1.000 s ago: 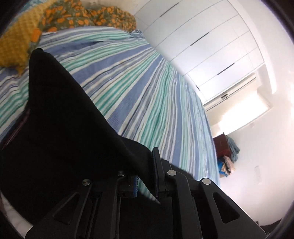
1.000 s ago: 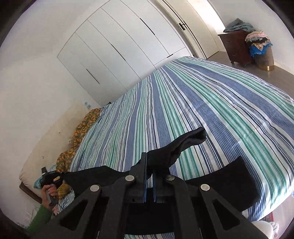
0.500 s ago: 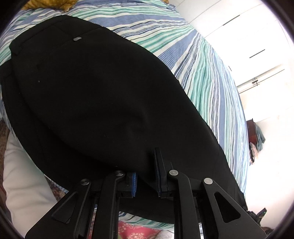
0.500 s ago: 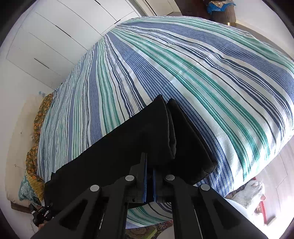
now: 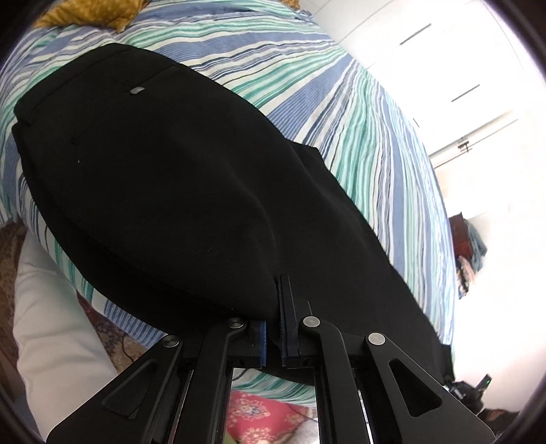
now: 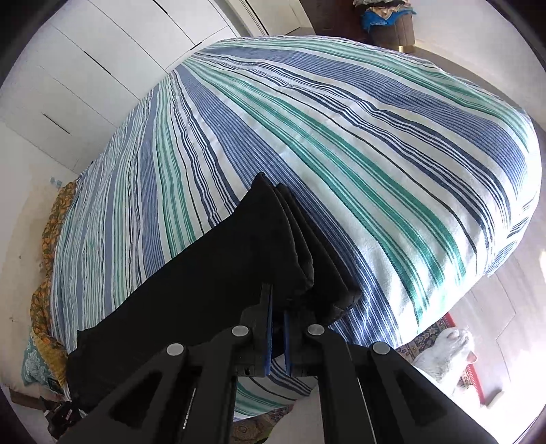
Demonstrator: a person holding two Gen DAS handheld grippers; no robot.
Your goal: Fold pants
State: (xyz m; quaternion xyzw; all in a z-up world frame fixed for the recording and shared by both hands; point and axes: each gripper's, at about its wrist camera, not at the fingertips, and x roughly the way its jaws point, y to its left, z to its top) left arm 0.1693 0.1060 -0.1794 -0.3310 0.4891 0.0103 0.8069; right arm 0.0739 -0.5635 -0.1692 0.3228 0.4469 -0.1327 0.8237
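Black pants [image 5: 177, 191] lie stretched along the near edge of a striped bed [image 5: 358, 112], waistband with a small metal clasp [image 5: 136, 91] at the far left. My left gripper [image 5: 273, 307] is shut on the pants' near edge at the seat. In the right wrist view the pants [image 6: 218, 280] run left, with the stacked leg hems [image 6: 300, 246] in front. My right gripper [image 6: 278, 307] is shut on the hem end.
The bed's blue, green and white cover [image 6: 341, 136] stretches beyond the pants. An orange patterned cloth [image 5: 92, 13] lies at the bed's head. White wardrobe doors [image 6: 102, 68] stand behind. A patterned rug [image 5: 269, 413] and a white cat [image 6: 443, 358] are on the floor.
Both grippers came down from holding the pants in the air. The pants now lie flat along the bed's near edge, with the legs laid together.
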